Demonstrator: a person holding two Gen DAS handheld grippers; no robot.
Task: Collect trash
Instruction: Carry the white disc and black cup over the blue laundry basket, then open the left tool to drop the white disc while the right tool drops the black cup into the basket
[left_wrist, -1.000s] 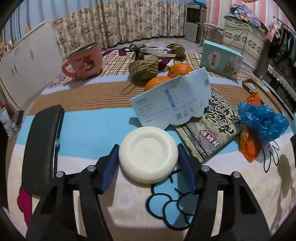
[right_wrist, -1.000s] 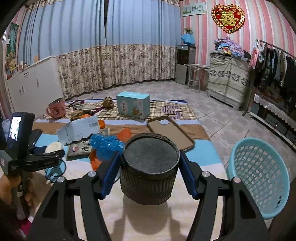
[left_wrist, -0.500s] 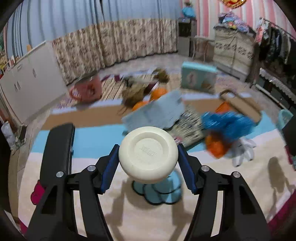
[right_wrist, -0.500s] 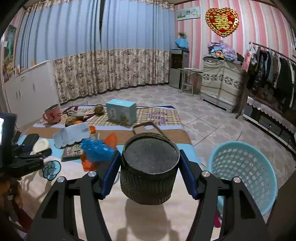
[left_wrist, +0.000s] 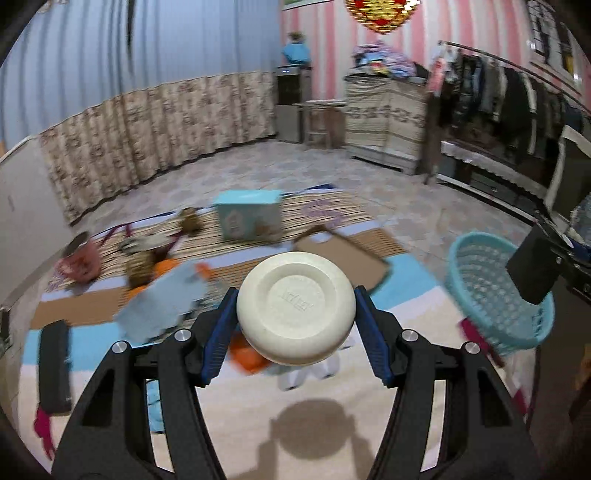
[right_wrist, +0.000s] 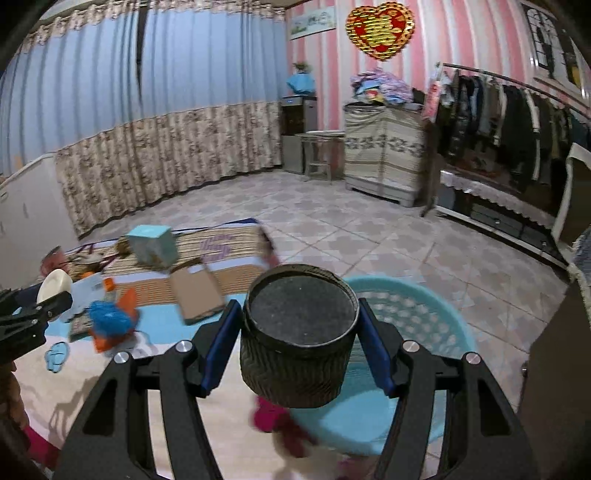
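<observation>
While the right claw (right_wrist: 300, 334) grips a dark woven cup (right_wrist: 297, 339) directly above the near rim of the blue basket (right_wrist: 417, 314), the drop needs only a short push farther forward; the left claw (left_wrist: 295, 314) clenches a white round lid (left_wrist: 296, 312) over the patterned mat (left_wrist: 236, 406), with the basket lying to its right and slightly farther off, so the right hand is the nearer one

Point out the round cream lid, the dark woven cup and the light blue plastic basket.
Round cream lid (left_wrist: 297, 308), left wrist view, flat face.
Dark woven cup (right_wrist: 295, 365), right wrist view, side wall.
Light blue plastic basket (left_wrist: 491, 291), left wrist view, mesh wall.
</observation>
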